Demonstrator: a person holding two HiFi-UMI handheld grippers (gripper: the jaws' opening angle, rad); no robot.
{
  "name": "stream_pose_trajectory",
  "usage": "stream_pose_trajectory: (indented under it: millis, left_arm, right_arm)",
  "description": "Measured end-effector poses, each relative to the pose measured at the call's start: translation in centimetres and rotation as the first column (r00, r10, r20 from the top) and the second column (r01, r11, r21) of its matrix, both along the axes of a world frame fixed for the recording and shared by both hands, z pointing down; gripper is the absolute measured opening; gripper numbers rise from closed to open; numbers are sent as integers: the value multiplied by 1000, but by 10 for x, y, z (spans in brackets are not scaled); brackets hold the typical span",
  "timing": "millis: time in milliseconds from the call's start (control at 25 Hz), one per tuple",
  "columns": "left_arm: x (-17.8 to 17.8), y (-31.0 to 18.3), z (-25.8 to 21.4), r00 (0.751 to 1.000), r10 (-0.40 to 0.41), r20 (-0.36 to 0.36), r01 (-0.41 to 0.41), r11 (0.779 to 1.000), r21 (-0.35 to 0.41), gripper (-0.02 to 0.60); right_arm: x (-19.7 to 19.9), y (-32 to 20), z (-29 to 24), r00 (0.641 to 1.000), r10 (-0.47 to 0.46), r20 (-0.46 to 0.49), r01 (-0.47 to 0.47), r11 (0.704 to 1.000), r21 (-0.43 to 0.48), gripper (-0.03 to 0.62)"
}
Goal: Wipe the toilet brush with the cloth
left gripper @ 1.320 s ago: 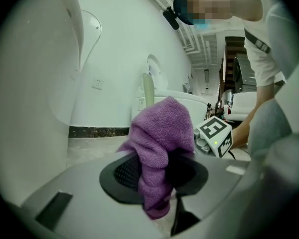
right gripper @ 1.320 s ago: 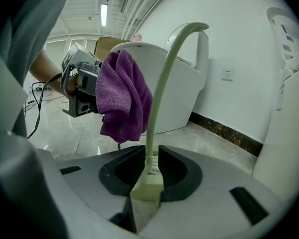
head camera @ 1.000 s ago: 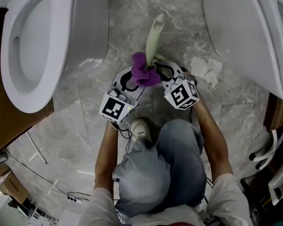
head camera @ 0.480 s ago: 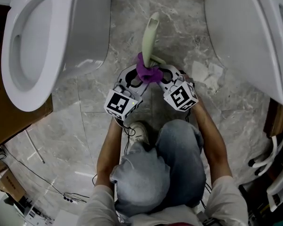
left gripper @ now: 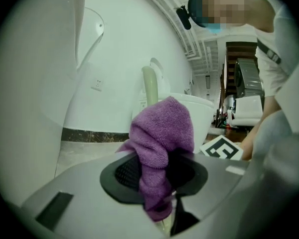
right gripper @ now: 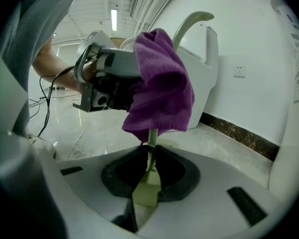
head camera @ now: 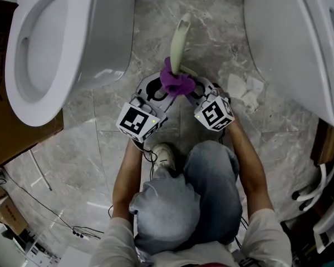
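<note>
Cloth [head camera: 175, 82], nubby purple terry, wraps slim curved toilet brush [head camera: 179, 40].

Toilet brush [head camera: 179, 38] midsection hidden inside cloth [head camera: 175, 82]; toilet [head camera: 103, 32] left of cloth cut by top edge; second toilet [head camera: 284, 49] right of cloth cut by right edge.

The purple cloth [head camera: 175, 81] looks fuzzy and matt, the pale-green toilet brush [head camera: 180, 40] smooth plastic, the marble floor [head camera: 211, 32] glossy.

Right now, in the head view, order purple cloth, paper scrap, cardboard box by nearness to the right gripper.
1. purple cloth, by the right gripper, whose jaws just closed further on the toilet brush.
2. paper scrap, floor right.
3. cardboard box, far left.
</note>
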State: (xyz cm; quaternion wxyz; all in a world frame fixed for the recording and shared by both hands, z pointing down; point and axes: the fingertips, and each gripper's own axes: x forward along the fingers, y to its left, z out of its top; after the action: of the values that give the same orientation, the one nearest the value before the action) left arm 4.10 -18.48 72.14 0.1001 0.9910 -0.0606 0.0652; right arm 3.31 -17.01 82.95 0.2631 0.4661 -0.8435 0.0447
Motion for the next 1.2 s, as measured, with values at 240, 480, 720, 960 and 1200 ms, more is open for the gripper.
stream_pose_trajectory:
  millis: [240, 480, 720, 960, 1200]
  left_arm:
    - [6, -12, -61, 997, 46, -61, -45, 999, 20, 130]
    - [15, -23, -105, 993, 75, -87, -71, 996, 46, 161]
    - [24, -34, -137, 989, 53, -140, -47, 998, 48, 178]
    - [25, -34, -133, 989, 12, -149, 4, 995, 104, 176]
    - [19, -21, -95, 996, -2, -92, 11, 996, 89, 160]
  right_arm:
    - [1, 1, 0, 1000, 0, -1, 0, 1000, -7, 44]
    - [1, 1, 1, 1000, -2, -1, 2, 1000, -12, 44]
    - [1, 1, 0, 1000, -1, -3, 1, 1000, -11, 44]
    - [1, 0, 1, 1000, 1, -4, -1, 1000, -13, 44]
    - [1, 1, 0, 1000, -1, -1, 1, 1000, -14, 44]
